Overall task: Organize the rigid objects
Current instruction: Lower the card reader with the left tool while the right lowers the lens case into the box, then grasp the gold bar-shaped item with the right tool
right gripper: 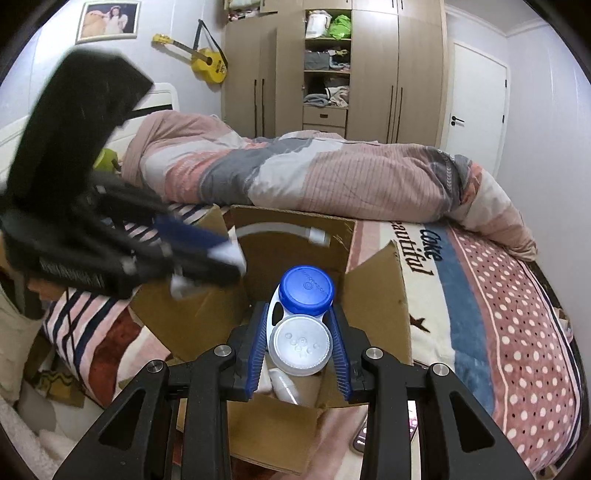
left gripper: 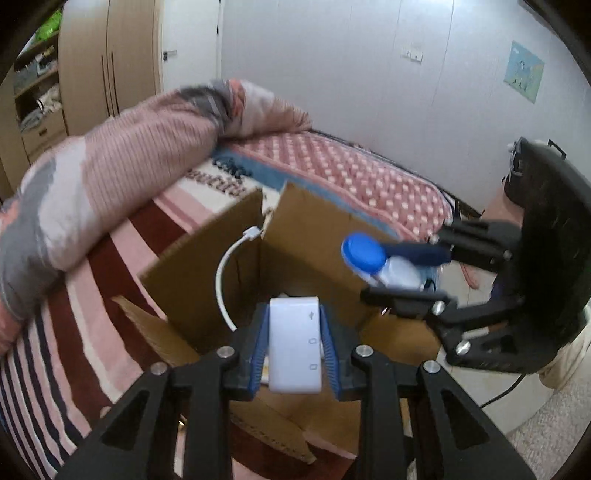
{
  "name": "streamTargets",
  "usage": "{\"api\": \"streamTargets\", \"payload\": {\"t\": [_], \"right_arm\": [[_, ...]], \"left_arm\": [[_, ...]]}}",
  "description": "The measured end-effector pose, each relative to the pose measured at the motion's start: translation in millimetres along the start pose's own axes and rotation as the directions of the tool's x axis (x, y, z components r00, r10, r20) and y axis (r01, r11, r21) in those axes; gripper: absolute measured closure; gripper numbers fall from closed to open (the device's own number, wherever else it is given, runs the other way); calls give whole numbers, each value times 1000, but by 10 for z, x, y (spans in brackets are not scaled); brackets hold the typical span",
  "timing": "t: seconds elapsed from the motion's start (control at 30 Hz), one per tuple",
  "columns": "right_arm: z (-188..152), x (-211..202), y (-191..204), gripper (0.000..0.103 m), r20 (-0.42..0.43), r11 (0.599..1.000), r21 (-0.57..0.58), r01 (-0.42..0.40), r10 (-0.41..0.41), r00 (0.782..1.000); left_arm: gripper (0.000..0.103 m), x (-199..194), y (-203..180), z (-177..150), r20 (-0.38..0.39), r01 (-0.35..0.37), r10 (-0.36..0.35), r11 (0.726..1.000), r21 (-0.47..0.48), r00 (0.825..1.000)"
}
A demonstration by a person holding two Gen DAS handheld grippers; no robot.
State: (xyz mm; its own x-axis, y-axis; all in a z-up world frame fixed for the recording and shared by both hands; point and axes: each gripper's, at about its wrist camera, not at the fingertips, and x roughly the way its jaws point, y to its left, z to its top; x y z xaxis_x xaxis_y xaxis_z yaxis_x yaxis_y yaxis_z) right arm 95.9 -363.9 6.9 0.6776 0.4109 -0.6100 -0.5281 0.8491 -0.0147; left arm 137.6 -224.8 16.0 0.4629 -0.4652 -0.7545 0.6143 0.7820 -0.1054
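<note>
Over cardboard box, left hand-held gripper clamping white adapter, right hand-held gripper clamping lens case, contents seemingly blurred.

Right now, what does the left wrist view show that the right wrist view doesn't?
Left only: the ports on the white adapter shut in the left gripper, and a wall poster.
Right only: a guitar, a framed photo, a phone, items inside the box.
Both: the box, cable, duvet, wardrobe, and lens case in the right gripper.
</note>
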Motion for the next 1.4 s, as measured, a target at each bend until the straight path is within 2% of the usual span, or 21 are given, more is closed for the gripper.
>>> {"api": "streamTargets", "payload": {"t": [0.03,0.07,0.1,0.13,0.23,0.37,0.47,0.53,0.6,0.7,0.83,0.93,1.07,1.17,1.23,1.3,1.37,1.4], "right_arm": [[0,3,-15,75,-1,1000,2,-1,1,1000],[0,12,-33,75,-2,1000,3,-2,2,1000],[-3,16,-41,75,-2,1000,4,-5,5,1000],[-4,19,-38,75,-3,1000,5,-7,7,1000],[8,52,-31,75,-10,1000,0,-14,14,1000],[99,200,19,75,-52,999,-11,-31,30,998],[223,361,96,75,-106,999,-22,-27,25,994],[290,448,141,67,-134,999,-33,-23,18,991],[339,502,207,43,-148,999,-48,-15,8,989],[381,495,313,40,-134,998,-56,-13,6,991],[452,357,557,40,-66,995,-61,-85,81,995],[558,269,918,40,-15,981,-97,-166,166,986],[658,326,1513,40,-9,942,-147,-303,305,952],[612,518,1877,40,-43,922,-164,-350,348,937],[518,749,2019,40,-92,923,-134,-361,351,932],[379,1018,2066,41,-128,940,-80,-333,321,938],[191,1299,2029,44,-151,966,-22,-259,253,956],[104,1431,1985,50,-161,977,6,-215,213,964]], "left_arm": [[59,0,-11,-10,2,-2,2,1000,-3,1000],[49,-30,16,-13,21,-10,10,1000,-9,1000],[31,-75,20,-31,44,-20,20,1000,-14,999],[24,-154,43,-37,73,-28,30,999,-20,997],[23,-383,122,-79,129,-31,37,998,-55,991],[18,-785,331,-290,196,-140,162,982,-125,967],[18,-984,534,-557,201,-215,249,961,-175,947],[18,-1040,686,-766,189,-240,281,948,-210,941],[17,-1039,842,-964,166,-264,307,934,-241,937],[17,-927,1110,-1274,107,-317,359,904,-288,927],[17,-802,1405,-1616,66,-317,360,882,-349,931],[17,-780,1586,-1817,61,-307,358,865,-396,932],[17,-843,1671,-1992,81,-294,358,859,-419,930],[17,-867,1733,-2090,82,-295,362,854,-429,928],[17,-889,1785,-2177,85,-295,365,850,-437,927],[17,-907,1841,-2263,91,-286,362,846,-449,928],[17,-901,1900,-2333,99,-268,350,845,-463,931],[17,-897,1920,-2363,102,-261,346,844,-468,933]]}}
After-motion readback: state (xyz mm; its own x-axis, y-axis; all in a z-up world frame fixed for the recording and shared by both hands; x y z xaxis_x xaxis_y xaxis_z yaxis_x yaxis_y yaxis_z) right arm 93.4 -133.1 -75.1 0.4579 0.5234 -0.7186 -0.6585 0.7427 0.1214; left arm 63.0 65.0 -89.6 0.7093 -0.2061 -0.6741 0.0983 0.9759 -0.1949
